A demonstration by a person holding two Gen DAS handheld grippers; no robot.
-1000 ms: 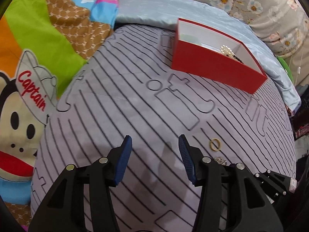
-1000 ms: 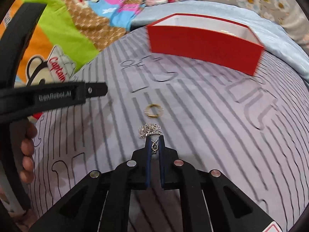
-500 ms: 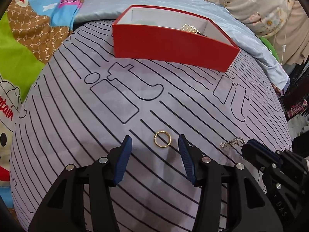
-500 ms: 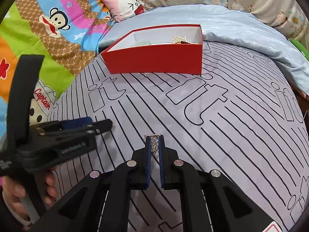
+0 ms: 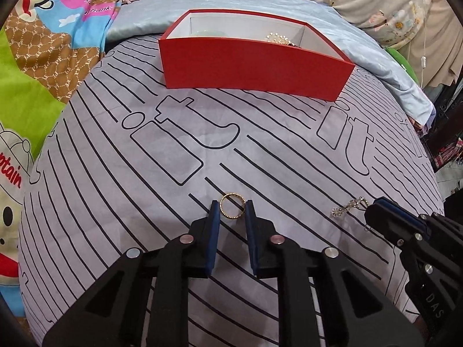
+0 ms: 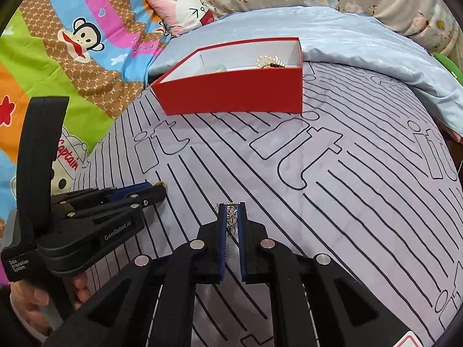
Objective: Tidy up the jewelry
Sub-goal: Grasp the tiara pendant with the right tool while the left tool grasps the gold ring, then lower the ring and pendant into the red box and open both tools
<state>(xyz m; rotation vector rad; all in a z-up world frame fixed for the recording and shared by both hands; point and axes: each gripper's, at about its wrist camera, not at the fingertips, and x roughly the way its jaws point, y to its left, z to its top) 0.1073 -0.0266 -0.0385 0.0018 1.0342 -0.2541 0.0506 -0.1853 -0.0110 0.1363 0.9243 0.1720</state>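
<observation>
A gold ring (image 5: 232, 210) lies on the striped lilac cloth (image 5: 144, 202). My left gripper (image 5: 231, 208) has narrowed around it, a blue pad (image 5: 214, 225) on each side; whether the pads touch the ring is unclear. My right gripper (image 6: 231, 208) is shut on a silver earring (image 6: 230, 215), which sticks out past its tips (image 5: 350, 206). A red open box (image 5: 254, 66) stands at the far side with gold jewelry (image 5: 277, 38) inside. The box also shows in the right wrist view (image 6: 231, 92).
A light blue pillow (image 6: 361, 43) lies behind the box. A colourful cartoon blanket (image 6: 72, 43) covers the left side. The left gripper's body (image 6: 86, 219) fills the lower left of the right wrist view.
My left gripper moved to the ring and closed most of the way around it. My right gripper lifted the silver earring off the cloth and holds it.
</observation>
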